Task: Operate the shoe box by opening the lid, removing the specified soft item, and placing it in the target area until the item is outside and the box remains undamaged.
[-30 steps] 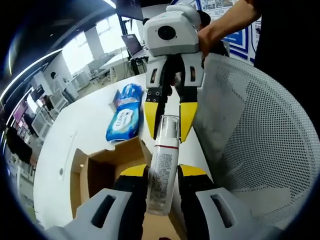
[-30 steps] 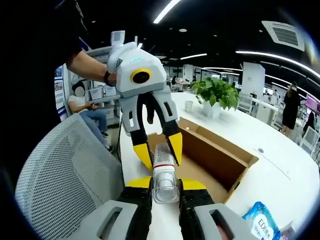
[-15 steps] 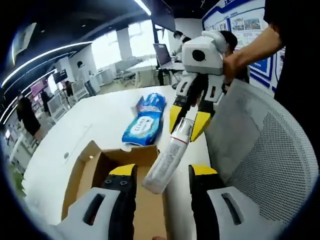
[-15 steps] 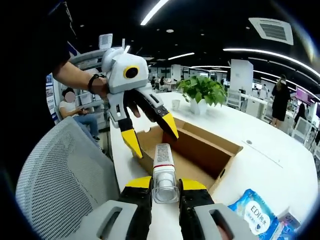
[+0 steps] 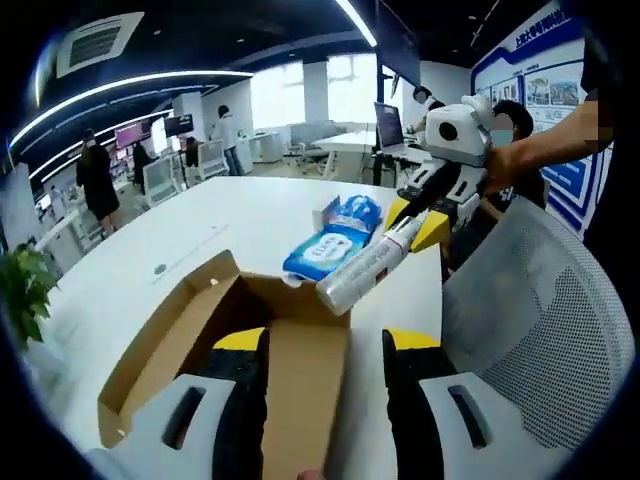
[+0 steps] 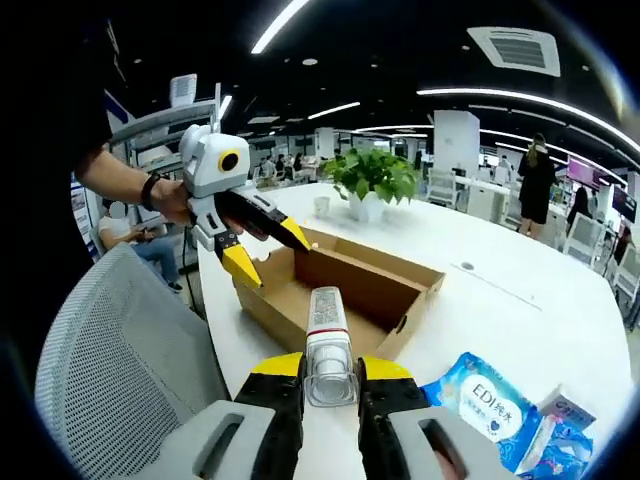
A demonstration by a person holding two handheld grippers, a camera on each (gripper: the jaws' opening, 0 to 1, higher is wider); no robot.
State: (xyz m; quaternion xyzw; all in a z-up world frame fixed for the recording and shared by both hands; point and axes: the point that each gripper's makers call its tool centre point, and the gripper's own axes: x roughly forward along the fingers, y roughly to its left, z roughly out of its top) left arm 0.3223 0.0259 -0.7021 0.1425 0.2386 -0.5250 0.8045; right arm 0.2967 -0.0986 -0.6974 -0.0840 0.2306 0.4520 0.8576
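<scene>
While its yellow-tipped jaws clamp the clear cap end of a white tube at lower centre of the right gripper view, the right gripper points the tube, printed label and red band showing, toward an open cardboard shoe box on the white table. At upper left of that view, the left gripper hangs with jaws spread wide and empty above the box's near corner. In the left gripper view, the same tube slants above the box rim, just in front of blue wipe packs. A grey mesh chair fills the right.
</scene>
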